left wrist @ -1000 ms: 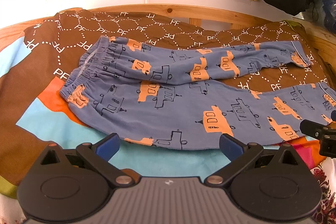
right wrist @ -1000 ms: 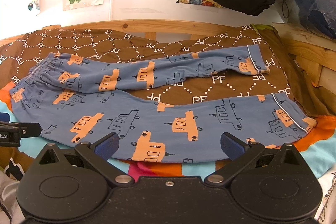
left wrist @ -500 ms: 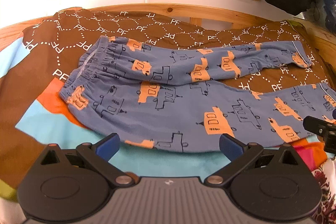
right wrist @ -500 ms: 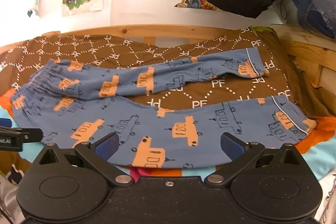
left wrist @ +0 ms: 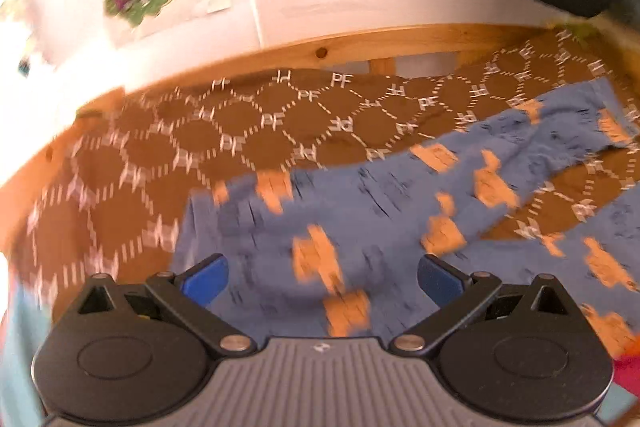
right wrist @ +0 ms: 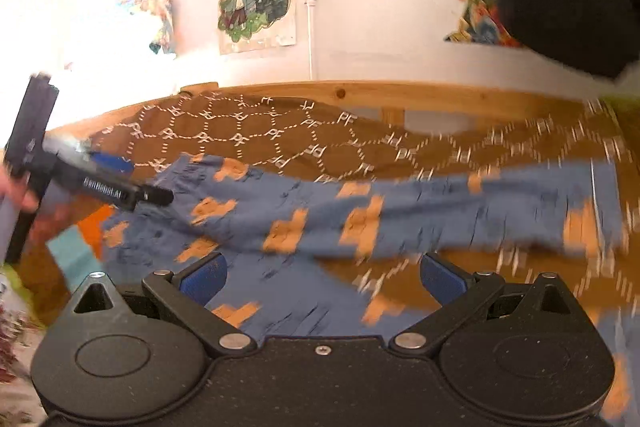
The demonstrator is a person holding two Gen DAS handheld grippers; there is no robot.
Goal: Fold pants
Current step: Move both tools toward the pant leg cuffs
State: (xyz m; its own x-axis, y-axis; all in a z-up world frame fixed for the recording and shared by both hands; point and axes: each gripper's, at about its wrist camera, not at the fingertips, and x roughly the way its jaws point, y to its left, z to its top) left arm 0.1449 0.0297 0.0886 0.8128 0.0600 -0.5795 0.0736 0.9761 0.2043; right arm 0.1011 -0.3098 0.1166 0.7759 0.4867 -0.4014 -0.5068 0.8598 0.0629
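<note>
Left wrist view: the left gripper has its fingers spread wide and empty, above the waist end of the pants. The pants lie flat on the brown blanket, legs running toward 2 o'clock. Motion blur softens the detail.

Right wrist view: the right gripper has its fingers released, empty, over the pants. At 9 o'clock, the left gripper appears to reach the waistband; contact cannot be confirmed. A wooden bed rail runs behind.
</note>
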